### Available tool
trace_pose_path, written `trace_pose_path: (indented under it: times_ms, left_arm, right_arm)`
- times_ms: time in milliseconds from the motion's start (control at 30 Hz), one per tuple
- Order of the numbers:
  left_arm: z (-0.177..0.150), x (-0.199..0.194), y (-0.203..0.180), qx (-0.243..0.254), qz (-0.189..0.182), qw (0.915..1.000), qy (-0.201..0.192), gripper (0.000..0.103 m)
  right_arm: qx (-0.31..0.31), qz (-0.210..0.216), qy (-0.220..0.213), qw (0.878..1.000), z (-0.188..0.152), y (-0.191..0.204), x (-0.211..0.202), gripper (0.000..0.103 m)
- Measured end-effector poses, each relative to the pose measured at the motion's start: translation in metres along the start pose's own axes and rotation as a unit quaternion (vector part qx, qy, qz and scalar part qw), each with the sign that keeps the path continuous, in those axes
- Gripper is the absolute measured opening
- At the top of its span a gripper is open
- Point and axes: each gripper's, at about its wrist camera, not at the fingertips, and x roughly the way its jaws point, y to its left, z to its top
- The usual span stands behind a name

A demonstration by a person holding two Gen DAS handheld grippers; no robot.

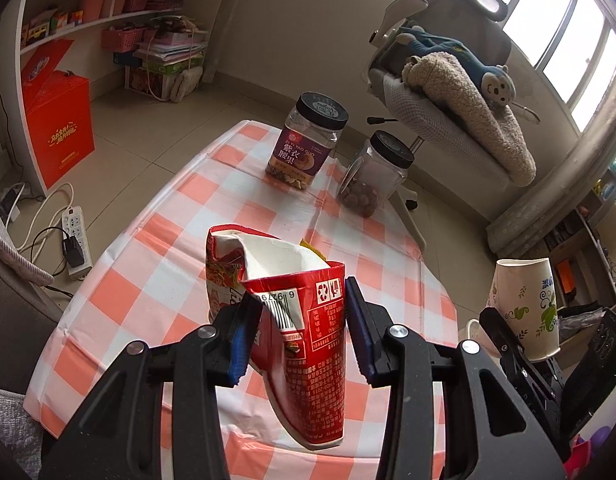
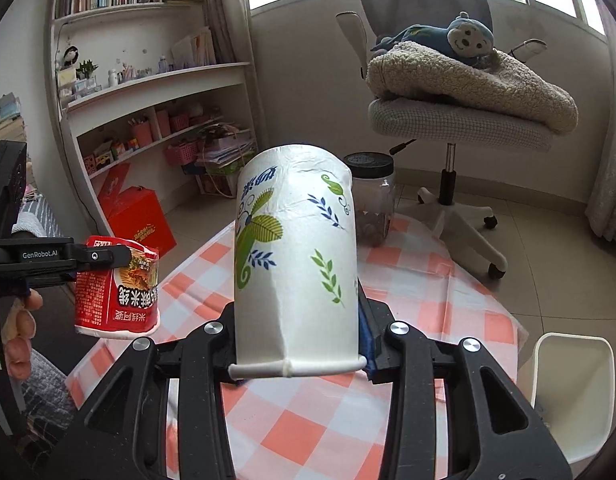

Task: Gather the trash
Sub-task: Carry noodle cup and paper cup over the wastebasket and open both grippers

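My left gripper (image 1: pixel 298 332) is shut on a crushed red noodle cup (image 1: pixel 304 352) and holds it upside down above the checked table (image 1: pixel 156 280). The same cup (image 2: pixel 118 288) and left gripper (image 2: pixel 104 258) show at the left of the right wrist view. My right gripper (image 2: pixel 298 340) is shut on a white paper cup with leaf prints (image 2: pixel 296 264), held upside down above the table. That cup (image 1: pixel 526 306) shows at the right of the left wrist view. A white bin (image 2: pixel 574 392) stands on the floor at the lower right of the table.
Two clear jars with black lids stand at the table's far end: a purple-labelled nut jar (image 1: pixel 306 142) and a plain one (image 1: pixel 374 174). An office chair (image 2: pixel 456 120) with a blanket and plush toy stands beyond. A red box (image 1: pixel 58 128) and power strip (image 1: pixel 76 240) lie on the floor.
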Motion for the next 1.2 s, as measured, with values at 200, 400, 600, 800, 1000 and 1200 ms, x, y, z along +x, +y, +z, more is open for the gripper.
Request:
trace_pose_path:
  times_ms: [200,400,600,800,1000,1200]
  left_arm:
    - [-0.006,0.012,-0.028,0.017,-0.013,0.9998,0.002,0.042]
    - [-0.014,0.031,-0.063,0.034,-0.032,0.9988,0.014,0.042]
    - [-0.027,0.049,-0.105,0.064,-0.050,0.9963,0.030,0.042]
    - [-0.046,0.065,-0.156,0.098,-0.087,0.9898,0.056,0.042]
    - [-0.067,0.066,-0.238,0.125,-0.150,0.9784,0.068,0.042]
    - [-0.089,0.075,-0.345,0.176,-0.192,0.9620,0.082,0.042]
  right_arm:
    - [0.022,-0.065,-0.043,0.997,0.008,-0.040,-0.032,0.039]
    - [0.071,-0.147,-0.056,0.985,0.007,-0.105,-0.060,0.039]
    - [0.132,-0.214,-0.045,0.967,-0.002,-0.168,-0.085,0.045]
    - [0.195,-0.265,-0.051,0.943,-0.016,-0.219,-0.120,0.080]
    - [0.274,-0.289,-0.125,0.909,-0.023,-0.259,-0.179,0.095]
    - [0.350,-0.289,-0.170,0.875,-0.039,-0.294,-0.218,0.096]
